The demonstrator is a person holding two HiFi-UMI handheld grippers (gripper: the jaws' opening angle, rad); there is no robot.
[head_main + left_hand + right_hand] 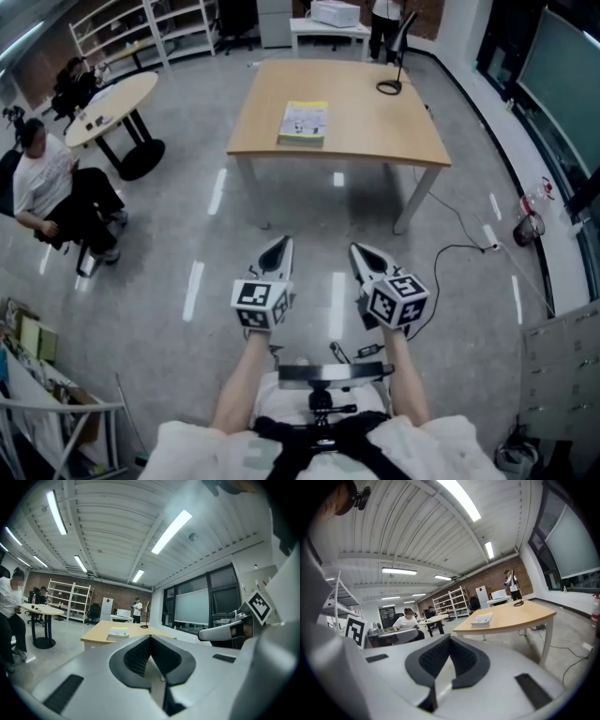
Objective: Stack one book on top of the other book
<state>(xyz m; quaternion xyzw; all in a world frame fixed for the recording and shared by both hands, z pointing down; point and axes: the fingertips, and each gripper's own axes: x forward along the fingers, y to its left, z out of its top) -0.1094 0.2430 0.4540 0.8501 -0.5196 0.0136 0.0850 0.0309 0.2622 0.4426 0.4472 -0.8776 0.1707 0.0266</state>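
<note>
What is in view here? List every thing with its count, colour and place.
table: one, wood top, white legs, mid-room ahead
books: one pile, yellow-white cover, on the table; number unclear
lamp: one, black, table's far right
round table: one, pale, far left
seated person: one, white top, left
shelves: white, far left
cable: one, black, floor at right
left hand-held gripper: one, grey, shut, empty, low centre
right hand-held gripper: one, grey, shut, empty, low centre

Bright strip lights (171, 531), fisheye edges (dark corners)
</note>
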